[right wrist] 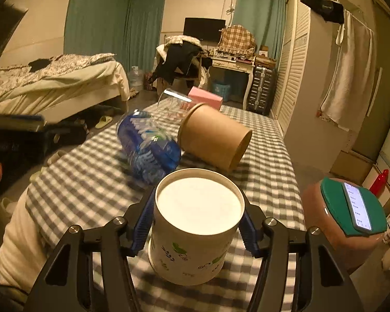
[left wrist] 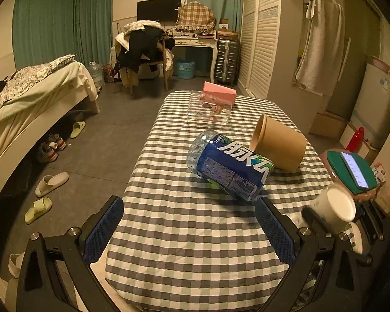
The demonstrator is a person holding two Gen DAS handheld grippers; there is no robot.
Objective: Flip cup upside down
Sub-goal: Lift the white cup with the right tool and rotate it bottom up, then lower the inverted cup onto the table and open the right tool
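A white paper cup (right wrist: 192, 231) with green leaf prints is upside down, its flat base facing up, between the blue pads of my right gripper (right wrist: 197, 218), which is shut on it just above or on the checked tablecloth (right wrist: 91, 171). The cup also shows in the left wrist view (left wrist: 336, 206) at the right, held by the right gripper. My left gripper (left wrist: 192, 231) is open and empty over the near end of the table, its blue pads (left wrist: 104, 231) wide apart.
A blue-labelled plastic bottle (left wrist: 228, 167) lies on its side mid-table, touching a brown paper cup (left wrist: 279, 143) also on its side. Behind are a clear glass container (left wrist: 209, 108) and a pink box (left wrist: 219, 92). A phone on a green pad (right wrist: 356, 206) sits right of the table.
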